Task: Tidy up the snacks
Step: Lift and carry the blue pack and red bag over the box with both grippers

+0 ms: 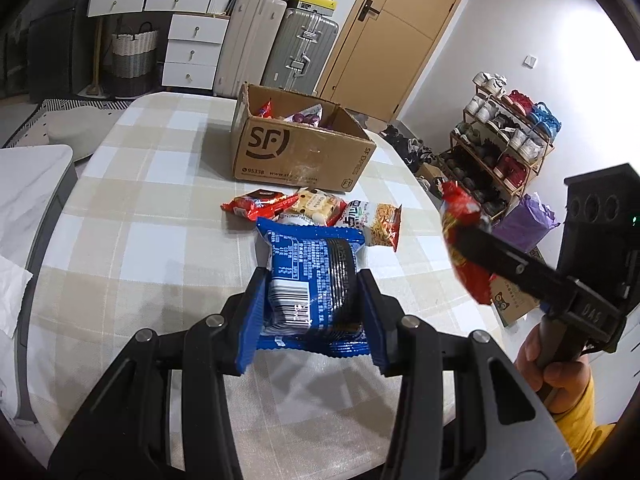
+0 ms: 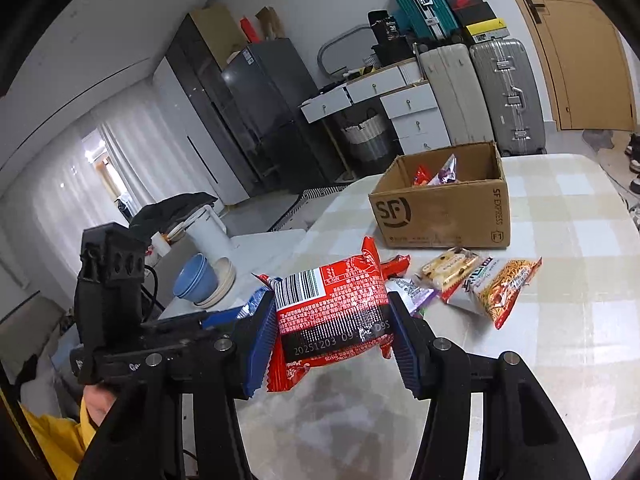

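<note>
My left gripper (image 1: 312,292) is shut on a blue snack packet (image 1: 310,276) and holds it above the checked table (image 1: 152,208). My right gripper (image 2: 332,320) is shut on a red snack packet (image 2: 332,312); that red packet also shows at the right of the left wrist view (image 1: 464,240). An open SF cardboard box (image 1: 296,152) stands at the far side of the table with a few snacks inside; it also shows in the right wrist view (image 2: 444,216). Loose packets lie in front of it: a red one (image 1: 258,205), a cream biscuit pack (image 1: 316,206) and a noodle snack (image 1: 380,224).
Beyond the table stand white drawers (image 1: 192,44), suitcases (image 1: 296,44) and a wooden door (image 1: 400,28). A shoe rack (image 1: 504,144) stands to the right. A side counter with blue bowls (image 2: 196,284) and a white jug (image 2: 208,228) lies left of the table.
</note>
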Motion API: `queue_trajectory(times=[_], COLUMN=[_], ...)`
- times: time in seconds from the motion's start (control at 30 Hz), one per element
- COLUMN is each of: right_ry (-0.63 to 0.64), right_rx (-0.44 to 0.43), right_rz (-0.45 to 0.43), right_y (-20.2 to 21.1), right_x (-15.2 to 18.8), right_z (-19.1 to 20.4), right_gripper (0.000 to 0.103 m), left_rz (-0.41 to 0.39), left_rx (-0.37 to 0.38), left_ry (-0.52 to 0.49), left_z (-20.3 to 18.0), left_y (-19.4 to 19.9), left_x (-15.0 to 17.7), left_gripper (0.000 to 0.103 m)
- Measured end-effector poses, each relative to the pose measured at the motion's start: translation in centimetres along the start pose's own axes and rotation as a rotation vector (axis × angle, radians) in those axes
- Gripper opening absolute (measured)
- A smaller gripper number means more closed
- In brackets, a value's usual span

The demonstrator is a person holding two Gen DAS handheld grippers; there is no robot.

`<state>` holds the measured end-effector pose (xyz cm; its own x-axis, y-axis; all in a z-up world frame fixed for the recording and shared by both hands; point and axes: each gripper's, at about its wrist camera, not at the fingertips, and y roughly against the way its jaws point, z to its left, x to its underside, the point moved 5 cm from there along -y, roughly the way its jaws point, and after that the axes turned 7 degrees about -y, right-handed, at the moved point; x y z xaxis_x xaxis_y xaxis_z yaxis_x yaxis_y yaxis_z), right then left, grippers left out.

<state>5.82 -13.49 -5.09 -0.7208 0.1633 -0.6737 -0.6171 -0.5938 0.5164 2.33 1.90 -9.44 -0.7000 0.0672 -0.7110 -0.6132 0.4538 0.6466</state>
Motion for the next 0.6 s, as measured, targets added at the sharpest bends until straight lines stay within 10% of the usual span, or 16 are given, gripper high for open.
queue_trajectory(times=[0.6], right_ry=[0.072], right_rx=[0.024], right_rz=[-0.094], right_y=[0.6], right_x=[-7.2], right_z=[-0.5], right_gripper=[0.054], left_rz=[-0.056], left_rx=[0.002], left_ry=[-0.099], left_z=[-2.3], left_y=[-2.3], left_x=[-8.5], left_gripper=[0.041])
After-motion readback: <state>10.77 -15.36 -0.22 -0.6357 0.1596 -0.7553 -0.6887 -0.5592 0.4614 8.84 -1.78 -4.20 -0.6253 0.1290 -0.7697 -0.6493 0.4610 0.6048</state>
